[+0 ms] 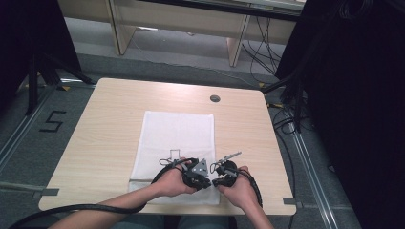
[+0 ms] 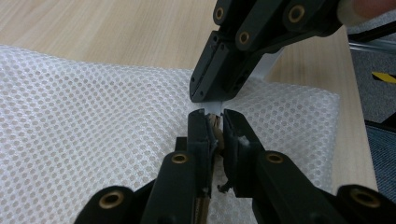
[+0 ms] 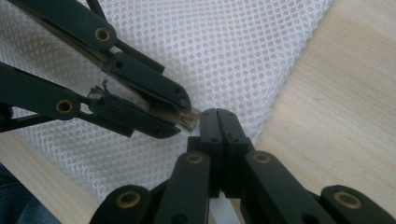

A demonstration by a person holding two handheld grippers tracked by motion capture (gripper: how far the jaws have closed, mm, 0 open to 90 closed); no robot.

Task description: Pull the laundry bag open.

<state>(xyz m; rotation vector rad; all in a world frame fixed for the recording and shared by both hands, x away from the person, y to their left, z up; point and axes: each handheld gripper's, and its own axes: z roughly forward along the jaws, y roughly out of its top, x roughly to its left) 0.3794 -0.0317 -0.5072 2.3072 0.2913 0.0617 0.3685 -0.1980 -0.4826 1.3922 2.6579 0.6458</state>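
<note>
Left gripper view: a small brownish, bristly-ended piece (image 2: 215,125) sits pinched between the jaws of the left gripper (image 2: 214,122), tip protruding forward. What the piece is cannot be told. It is held just above the white mesh cloth (image 2: 93,130), near the cloth's front right corner, by the table's (image 1: 110,124) front edge. Right gripper (image 2: 210,99) meets it tip to tip, jaws together on what appears to be a thin white strip, though this is not certain. Right gripper view confirms the piece (image 3: 187,119) lies directly ahead of the right gripper (image 3: 218,114), just beside its tips, long axis running along the left jaws. Judgement: the right gripper is placed to take it.
</note>
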